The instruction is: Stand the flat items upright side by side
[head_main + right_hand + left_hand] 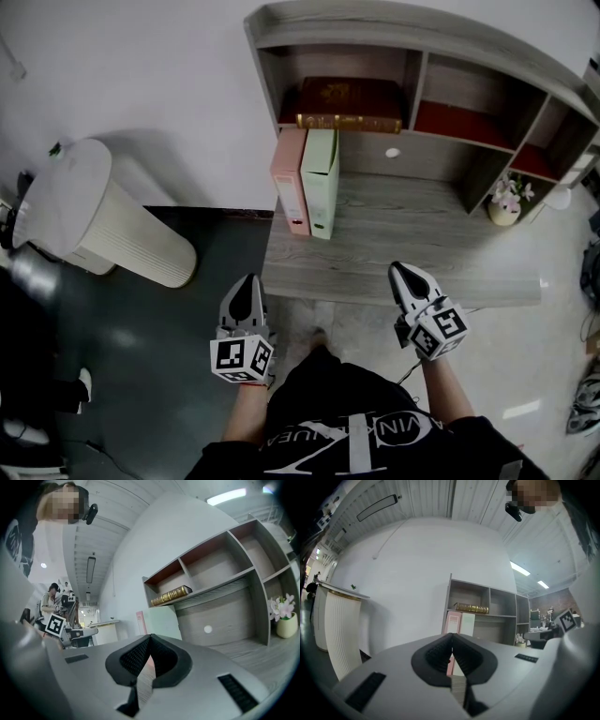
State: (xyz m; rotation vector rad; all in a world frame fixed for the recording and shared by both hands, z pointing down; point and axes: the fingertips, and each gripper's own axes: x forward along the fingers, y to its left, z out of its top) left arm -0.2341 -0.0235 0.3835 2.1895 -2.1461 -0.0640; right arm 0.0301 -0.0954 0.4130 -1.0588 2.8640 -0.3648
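Note:
A pink folder (pixel 290 180) and a pale green folder (pixel 321 183) stand upright side by side at the desk's back left, under the shelf. Both show again in the left gripper view, the pink folder (pixel 453 623) left of the green folder (pixel 468 624). A dark red book with gilt edge (pixel 349 101) lies flat in the shelf compartment above them. My left gripper (pixel 247 284) hovers off the desk's front left corner, jaws shut and empty. My right gripper (pixel 405 273) is above the desk's front edge, also shut with nothing held.
The grey wooden desk (pixel 403 239) carries a shelf unit (pixel 450 75) with several compartments. A small pot of flowers (pixel 506 201) sits at the back right. A white ribbed cylinder (pixel 103 216) stands on the floor to the left.

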